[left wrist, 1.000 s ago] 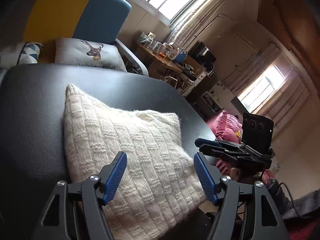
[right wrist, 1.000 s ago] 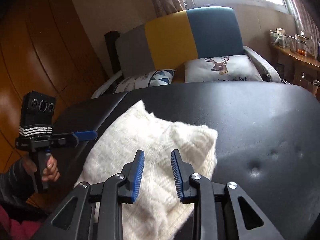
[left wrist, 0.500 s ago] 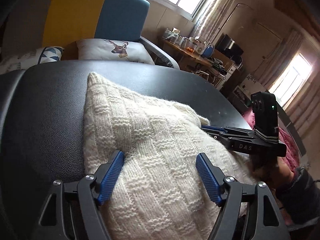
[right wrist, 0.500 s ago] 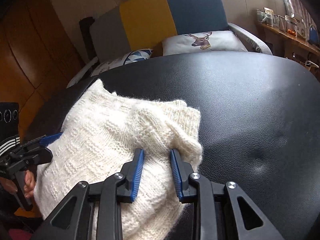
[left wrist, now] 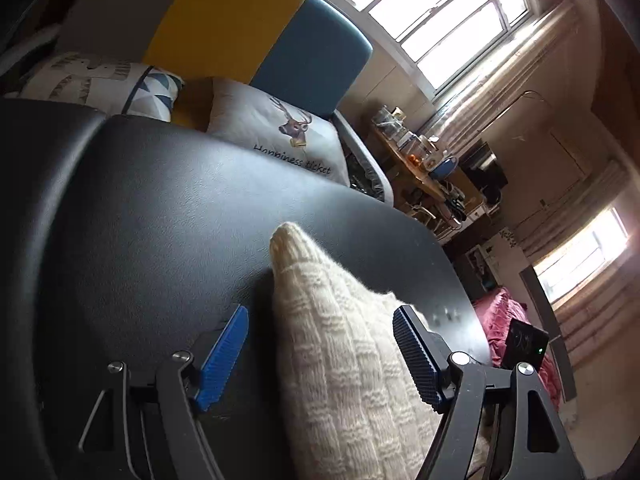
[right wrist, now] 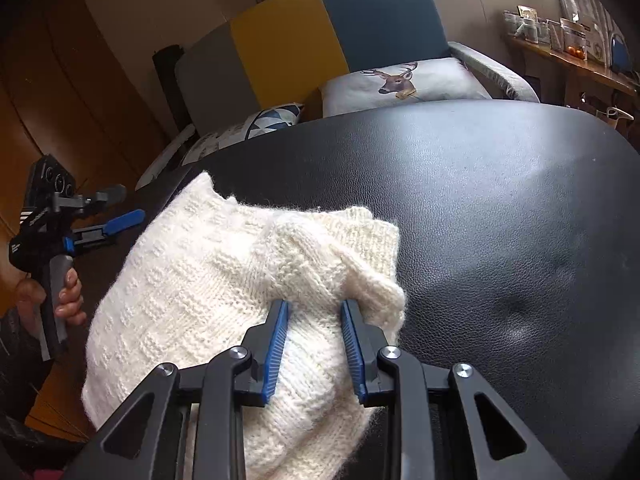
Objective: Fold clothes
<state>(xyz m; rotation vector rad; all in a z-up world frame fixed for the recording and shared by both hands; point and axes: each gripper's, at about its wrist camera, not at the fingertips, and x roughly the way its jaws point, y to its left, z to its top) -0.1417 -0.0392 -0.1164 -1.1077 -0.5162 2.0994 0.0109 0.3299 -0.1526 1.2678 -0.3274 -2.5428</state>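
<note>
Left claw (left wrist: pixel 320 354) lifted, sweater (right wrist: pixel 224 292) hem cropped

What I can't see from my two cameras

The cream sweater (right wrist: pixel 208 280) runs past the near edge of the black surface (right wrist: pixel 500 208) and out of the bottom of both views, so its lower part is cut off; under my right fingers (right wrist: pixel 276 344) the knit bunches and I cannot tell how firmly they hold it. In the left view only a narrow wedge of the sweater (left wrist: pixel 340 344) shows, its right side hidden behind my left fingers (left wrist: pixel 416 356). My right gripper (left wrist: pixel 524 344) shows there only as a dark block, fingers hidden. The items on the wooden side table (left wrist: pixel 420 160) are too small to name. My left hand (right wrist: pixel 68 296) is partly cut off by the left edge.
</note>
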